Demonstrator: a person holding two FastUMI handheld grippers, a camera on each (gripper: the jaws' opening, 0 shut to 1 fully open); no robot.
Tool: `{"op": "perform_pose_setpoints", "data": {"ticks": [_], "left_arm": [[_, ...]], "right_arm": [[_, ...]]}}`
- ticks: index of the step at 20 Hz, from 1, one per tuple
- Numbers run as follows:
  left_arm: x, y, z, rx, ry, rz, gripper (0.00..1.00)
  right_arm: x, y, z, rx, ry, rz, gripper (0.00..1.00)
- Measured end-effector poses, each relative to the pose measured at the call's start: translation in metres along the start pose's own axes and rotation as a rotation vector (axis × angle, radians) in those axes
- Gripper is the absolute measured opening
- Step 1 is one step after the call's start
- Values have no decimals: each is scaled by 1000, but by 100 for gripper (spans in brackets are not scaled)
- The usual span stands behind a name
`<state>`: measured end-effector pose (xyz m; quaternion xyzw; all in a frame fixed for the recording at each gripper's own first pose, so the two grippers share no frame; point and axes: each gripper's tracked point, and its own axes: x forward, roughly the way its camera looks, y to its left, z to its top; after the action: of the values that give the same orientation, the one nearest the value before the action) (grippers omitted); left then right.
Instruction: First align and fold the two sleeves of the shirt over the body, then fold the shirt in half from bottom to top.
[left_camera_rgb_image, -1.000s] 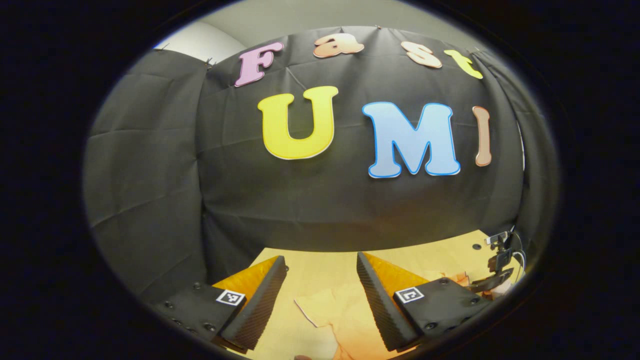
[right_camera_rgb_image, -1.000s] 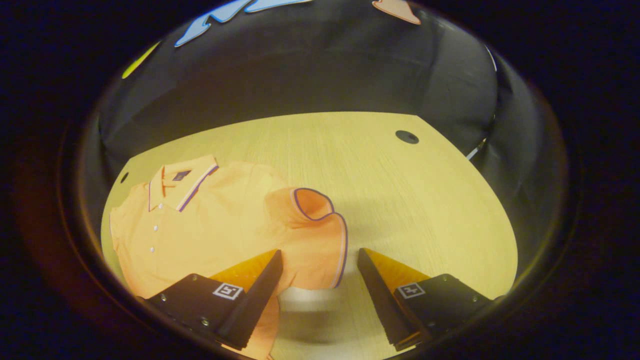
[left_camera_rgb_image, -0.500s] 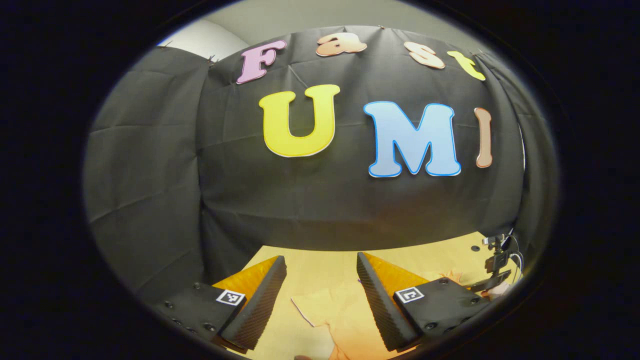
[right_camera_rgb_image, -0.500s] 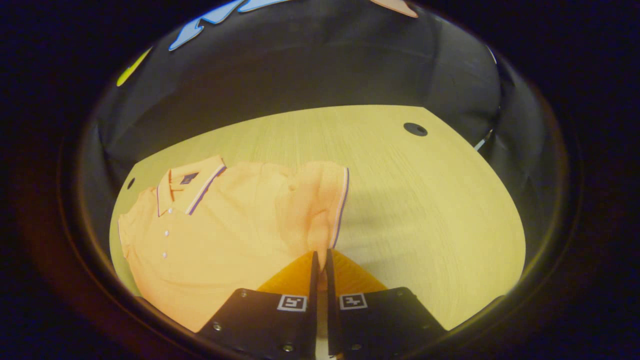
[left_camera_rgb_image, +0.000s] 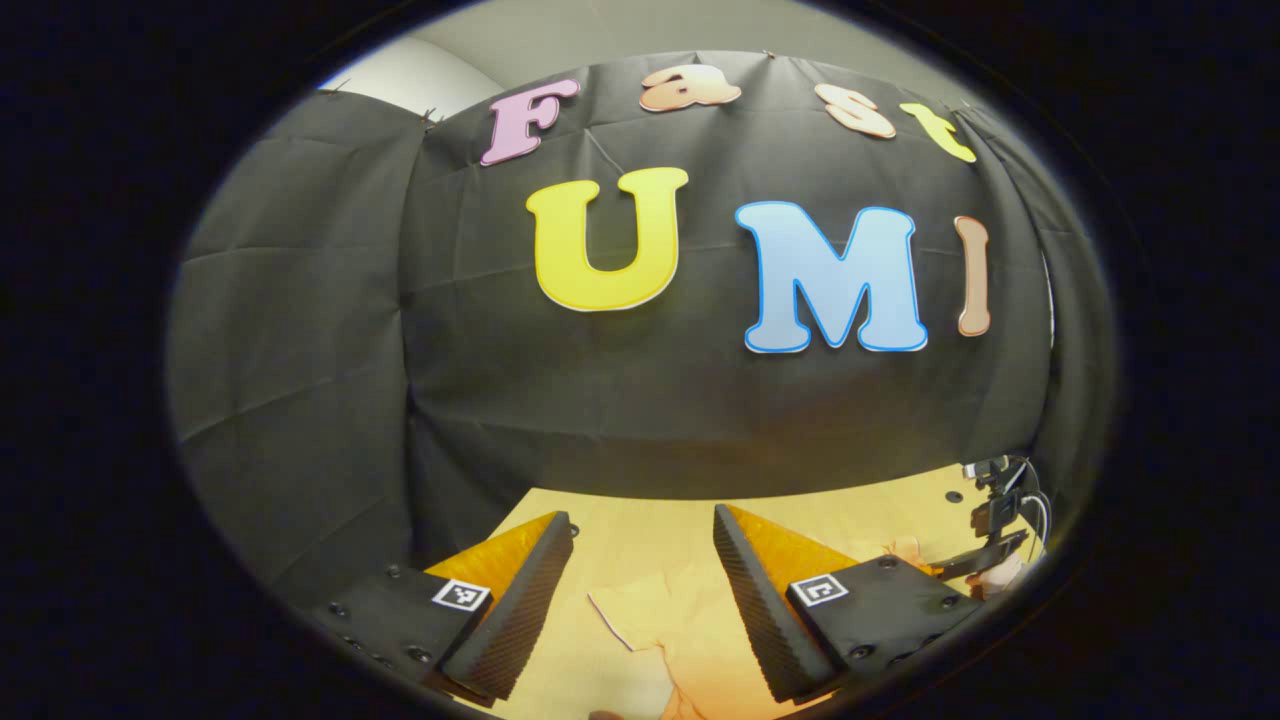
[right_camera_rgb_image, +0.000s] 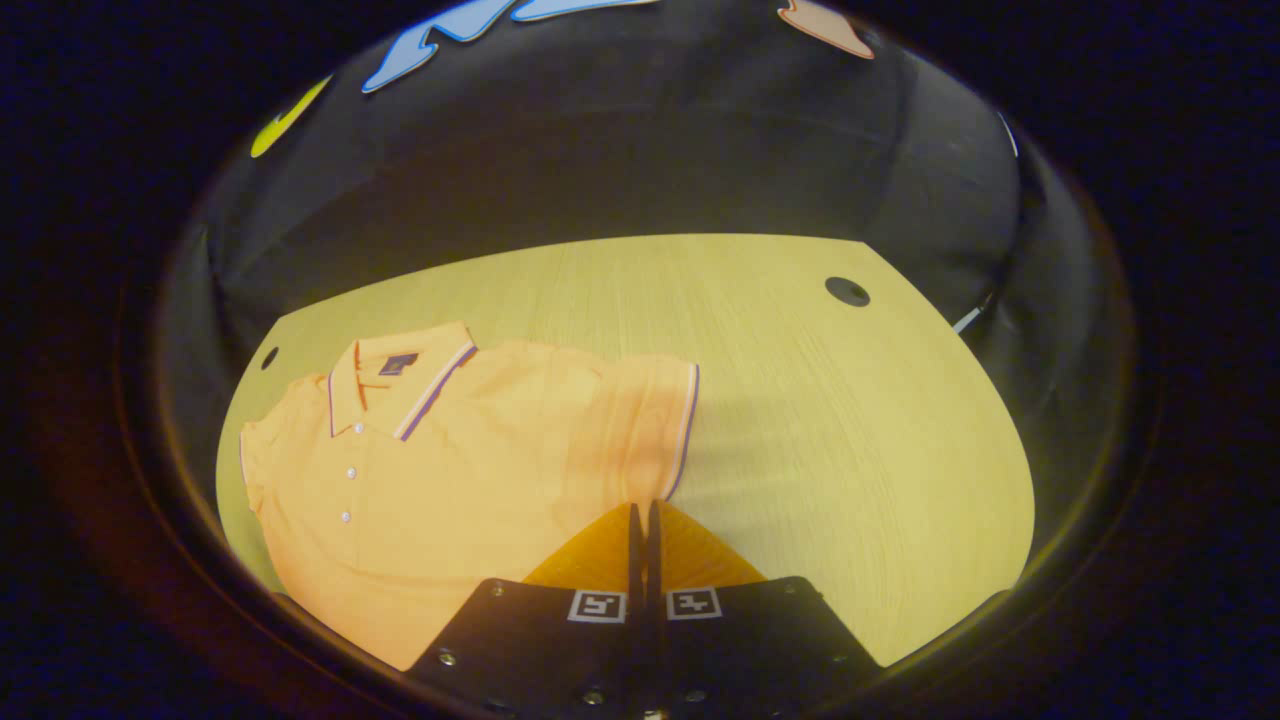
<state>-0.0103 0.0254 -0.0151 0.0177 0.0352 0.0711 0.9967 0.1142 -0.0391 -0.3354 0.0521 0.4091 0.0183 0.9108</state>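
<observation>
Shirt (right_camera_rgb_image: 440, 470) lay flat on the pale wooden surface (right_camera_rgb_image: 800, 420), buttons up, its collar (right_camera_rgb_image: 400, 375) toward the far edge and its long axis running from there back toward the near edge. In the right gripper view it sat ahead and to the left of the right tool (right_camera_rgb_image: 641, 515), with one sleeve (right_camera_rgb_image: 655, 420) spread outward so that its trimmed cuff pointed down at the tool's tips. That sleeve was the part nearest, so the fold over the body would likely start from there, swinging leftward. The right tool's two fingers were pressed together at the sleeve's lower corner; whether cloth was caught between them I could not tell. The left tool (left_camera_rgb_image: 640, 560) hung spread wide over the other side of the shirt, holding nothing, with a sleeve edge (left_camera_rgb_image: 640, 620) lying below its gap.
</observation>
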Motion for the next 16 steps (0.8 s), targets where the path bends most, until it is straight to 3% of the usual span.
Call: {"op": "perform_pose_setpoints", "data": {"ticks": [8,16], "left_arm": [[-2,10,-3,-13,0,15,93],[-8,30,-8,-17,8,55,93]], "right_arm": [[-21,84,37,-130,-98,133,0],[-32,167,14,-237,-72,276,0]]}}
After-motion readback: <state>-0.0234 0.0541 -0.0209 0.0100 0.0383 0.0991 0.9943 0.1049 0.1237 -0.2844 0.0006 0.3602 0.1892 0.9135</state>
